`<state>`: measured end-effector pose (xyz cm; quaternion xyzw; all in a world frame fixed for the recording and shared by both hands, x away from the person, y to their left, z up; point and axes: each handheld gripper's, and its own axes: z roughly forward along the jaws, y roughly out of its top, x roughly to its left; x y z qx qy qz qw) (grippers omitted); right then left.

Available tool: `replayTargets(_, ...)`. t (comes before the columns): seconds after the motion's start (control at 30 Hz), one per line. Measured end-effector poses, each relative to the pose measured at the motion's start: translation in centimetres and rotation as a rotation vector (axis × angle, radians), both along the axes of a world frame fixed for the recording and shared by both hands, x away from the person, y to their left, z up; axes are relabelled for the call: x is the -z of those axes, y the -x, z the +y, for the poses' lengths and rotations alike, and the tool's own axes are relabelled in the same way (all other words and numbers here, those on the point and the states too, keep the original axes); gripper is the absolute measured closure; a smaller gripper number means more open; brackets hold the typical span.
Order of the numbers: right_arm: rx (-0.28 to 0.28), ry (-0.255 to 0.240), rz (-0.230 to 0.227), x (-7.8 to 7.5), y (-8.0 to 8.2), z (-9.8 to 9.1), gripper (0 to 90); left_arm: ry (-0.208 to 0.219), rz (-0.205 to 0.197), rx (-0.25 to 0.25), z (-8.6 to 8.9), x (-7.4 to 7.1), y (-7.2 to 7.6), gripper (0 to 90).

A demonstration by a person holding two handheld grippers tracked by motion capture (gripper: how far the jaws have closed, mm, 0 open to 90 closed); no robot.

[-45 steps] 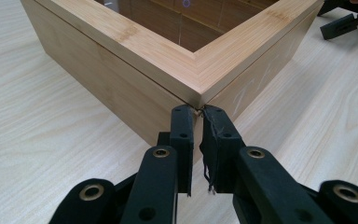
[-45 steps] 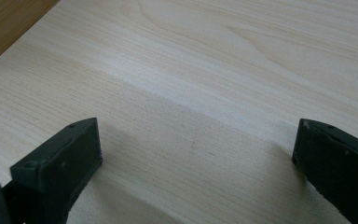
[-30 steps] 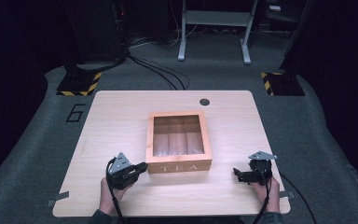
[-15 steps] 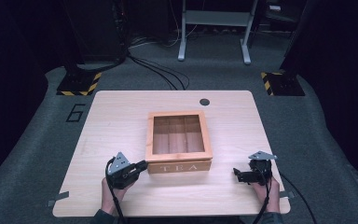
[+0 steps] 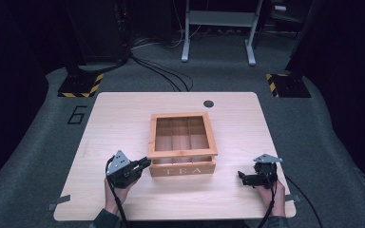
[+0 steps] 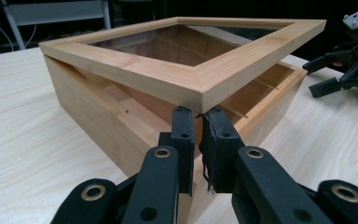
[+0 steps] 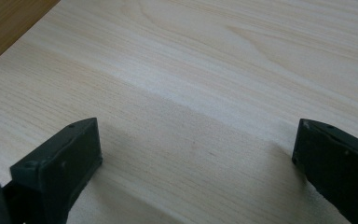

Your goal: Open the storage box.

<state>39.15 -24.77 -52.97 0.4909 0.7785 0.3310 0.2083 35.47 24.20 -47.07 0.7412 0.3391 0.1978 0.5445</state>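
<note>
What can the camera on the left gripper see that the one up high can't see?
The left gripper view shows the lid raised off the tea box, with a gap under its near corner, and the left gripper nearly shut right beneath that corner. The high view shows the word TEA on the box front, the dark floor and the person's hands. Both show the box, the table and the right gripper.

I see a pale wooden desk [image 5: 123, 118] with rounded corners, standing on grey carpet. Directly on it, about at its centre, sits a wooden tea box [image 5: 183, 147] with a glass-paned lid; the lid's near edge is raised off the box body. At twelve o'clock from the box, close to the desk's far edge, I see a small dark round disc [image 5: 208, 103] in the desktop.
</note>
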Motion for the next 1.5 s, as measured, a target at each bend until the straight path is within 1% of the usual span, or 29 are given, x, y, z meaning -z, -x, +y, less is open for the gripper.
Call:
replayTargets(0.07, -0.006, 0.003, 0.001, 0.0, 0.0, 0.0, 0.7, 0.005, -0.009, -0.004, -0.1, -0.2, -0.2, 82.7)
replayTargets(0.2, -0.001, 0.001, 0.000, 0.0, 0.0, 0.0, 0.7, -0.001, 0.000, 0.000, -0.1, -0.5, -0.5, 82.8)
replayTargets(0.33, 0.000, 0.000, 0.000, 0.0, 0.0, 0.0, 0.6, -0.018, -0.002, 0.006, -0.1, -1.1, -0.8, 83.3)
replayTargets(0.4, -0.007, 0.004, 0.001, 0.0, 0.0, -0.1, 0.7, -0.015, -0.005, 0.002, -0.2, -1.4, -0.9, 83.4)
replayTargets(0.43, 0.001, -0.001, 0.000, 0.0, 0.0, 0.0, 0.7, -0.016, -0.008, 0.000, -0.2, -1.6, -0.9, 83.4)
replayTargets(0.53, -0.001, 0.000, 0.000, 0.0, 0.0, 0.0, 0.7, -0.014, -0.007, 0.000, -0.2, -1.9, -1.2, 83.5)
replayTargets(0.63, -0.001, 0.001, 0.000, 0.0, 0.0, 0.0, 0.7, -0.004, -0.012, -0.006, -0.2, -2.1, -1.4, 83.4)
replayTargets(0.73, -0.001, 0.001, 0.000, 0.0, 0.0, 0.0, 0.7, -0.004, -0.020, -0.007, -0.2, -2.3, -1.6, 83.3)
replayTargets(0.83, -0.001, 0.001, 0.000, 0.0, 0.0, 0.0, 0.7, 0.008, -0.021, -0.011, -0.2, -2.7, -1.9, 83.3)
replayTargets(1.0, 0.000, 0.000, 0.000, 0.0, 0.0, 0.0, 0.7, 0.015, -0.020, -0.008, -0.3, -3.3, -2.4, 83.3)
replayTargets(1.03, -0.001, 0.001, 0.000, 0.0, 0.0, 0.0, 0.7, 0.023, -0.027, -0.012, -0.4, -3.3, -2.5, 83.3)
replayTargets(1.07, -0.007, 0.004, 0.001, 0.0, 0.0, -0.1, 0.7, 0.012, -0.030, -0.008, -0.4, -3.5, -2.6, 83.3)
replayTargets(1.1, 0.000, 0.000, 0.000, 0.0, 0.0, 0.0, 0.6, 0.013, -0.026, -0.006, -0.5, -3.6, -2.7, 83.3)
replayTargets(1.17, -0.001, 0.000, 0.000, 0.0, 0.0, 0.0, 0.7, 0.011, -0.031, -0.004, -0.6, -3.7, -2.8, 83.3)
replayTargets(1.5, -0.005, 0.002, 0.001, 0.0, 0.0, 0.0, 0.7, 0.014, -0.031, 0.010, -0.8, -4.3, -3.7, 83.3)
